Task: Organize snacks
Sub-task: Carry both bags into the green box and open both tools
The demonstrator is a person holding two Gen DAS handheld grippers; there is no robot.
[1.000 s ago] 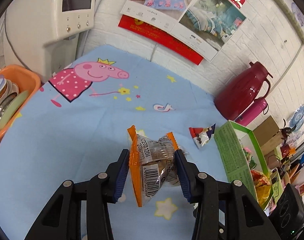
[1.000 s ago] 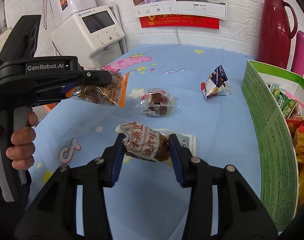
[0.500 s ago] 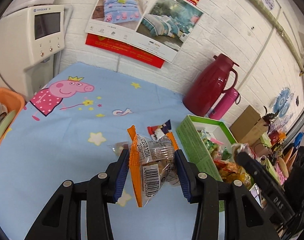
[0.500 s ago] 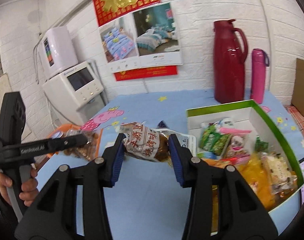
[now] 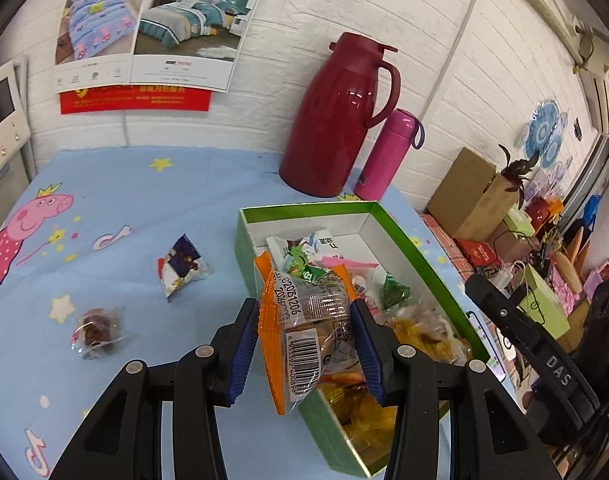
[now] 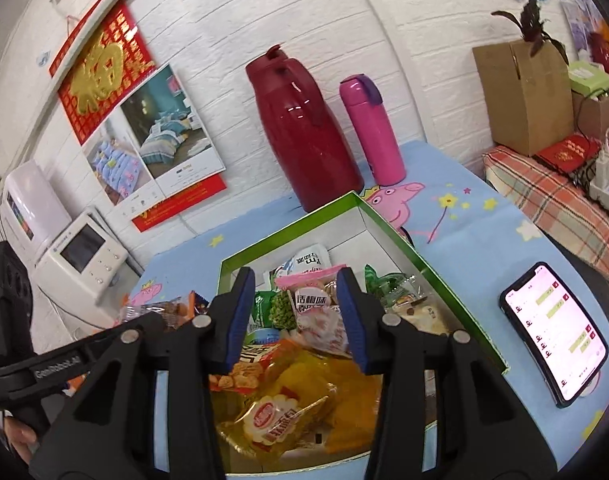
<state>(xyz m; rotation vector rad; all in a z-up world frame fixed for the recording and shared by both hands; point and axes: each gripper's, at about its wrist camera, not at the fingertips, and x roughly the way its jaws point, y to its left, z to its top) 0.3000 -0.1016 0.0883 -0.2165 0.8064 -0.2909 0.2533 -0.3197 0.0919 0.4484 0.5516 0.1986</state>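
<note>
Bright, even indoor light fills both views, with only soft shadows on the blue tablecloth point(image 5: 152, 208). Glare streaks the red thermos point(image 5: 336, 120). Fisheye bending curves the brick wall point(image 6: 384, 20); the corners go black, and the edges look slightly soft.
</note>
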